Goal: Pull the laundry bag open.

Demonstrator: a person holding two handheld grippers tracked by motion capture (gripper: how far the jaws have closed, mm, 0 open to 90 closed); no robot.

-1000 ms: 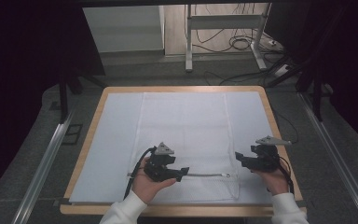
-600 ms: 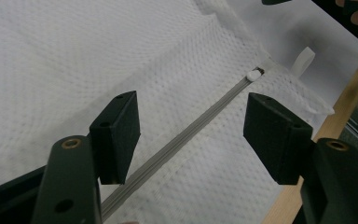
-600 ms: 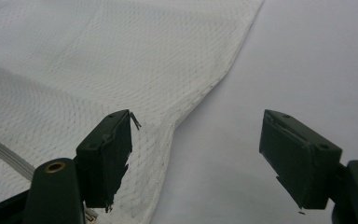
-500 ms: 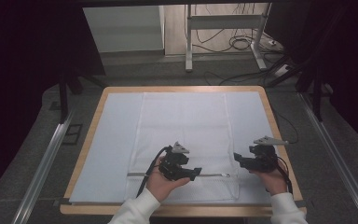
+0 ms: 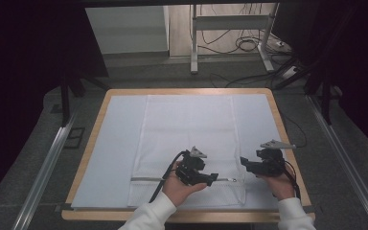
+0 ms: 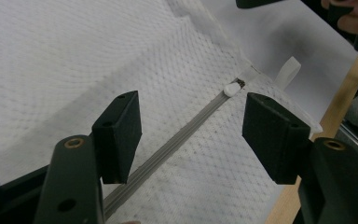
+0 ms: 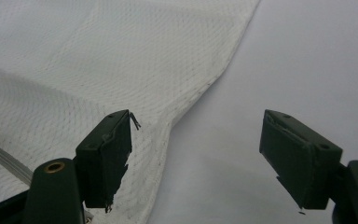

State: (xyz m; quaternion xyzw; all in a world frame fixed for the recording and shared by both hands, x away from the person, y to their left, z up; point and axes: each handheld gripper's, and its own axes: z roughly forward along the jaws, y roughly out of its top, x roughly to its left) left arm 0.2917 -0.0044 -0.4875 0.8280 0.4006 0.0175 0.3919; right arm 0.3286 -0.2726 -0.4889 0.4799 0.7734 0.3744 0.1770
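A white mesh laundry bag (image 5: 188,143) lies flat near the bench's (image 5: 94,125) front edge; the left gripper view reveals its ribbed grey zipper (image 6: 177,140) and white pull (image 6: 232,88). The left gripper's (image 5: 211,178) jaws, just closing slightly, stand open astride the zipper; the right gripper's (image 5: 245,164) gape empty.

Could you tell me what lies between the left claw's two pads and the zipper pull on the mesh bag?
In the left gripper view, a bare run of grey zipper crosses the mesh bag from the left claw to the white zipper pull.
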